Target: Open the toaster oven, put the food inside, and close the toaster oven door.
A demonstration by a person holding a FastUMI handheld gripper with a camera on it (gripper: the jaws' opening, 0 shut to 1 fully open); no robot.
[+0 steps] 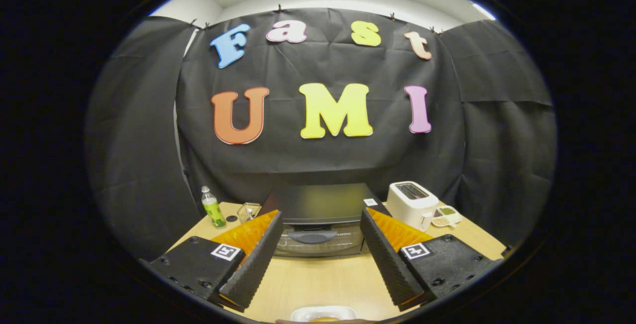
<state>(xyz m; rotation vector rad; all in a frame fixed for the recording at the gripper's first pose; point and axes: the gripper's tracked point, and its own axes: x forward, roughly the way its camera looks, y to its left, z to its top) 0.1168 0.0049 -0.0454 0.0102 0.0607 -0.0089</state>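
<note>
A black toaster oven (318,219) stands on the wooden table (323,279) ahead of my fingers, its glass door shut and its dark handle (313,237) facing me. My gripper (320,227) is open, its two ribbed black fingers (258,259) spread wide to either side of the oven's front, well short of it, with nothing between them. Close below the fingers, at the table's near edge, lies a white dish (323,312) with something orange-brown in it, mostly hidden.
A white pop-up toaster (411,203) stands to the right of the oven, with a small white tray (445,216) beside it. Left of the oven are a green-labelled bottle (212,208) and a small wire basket (247,211). Black cloth walls the booth.
</note>
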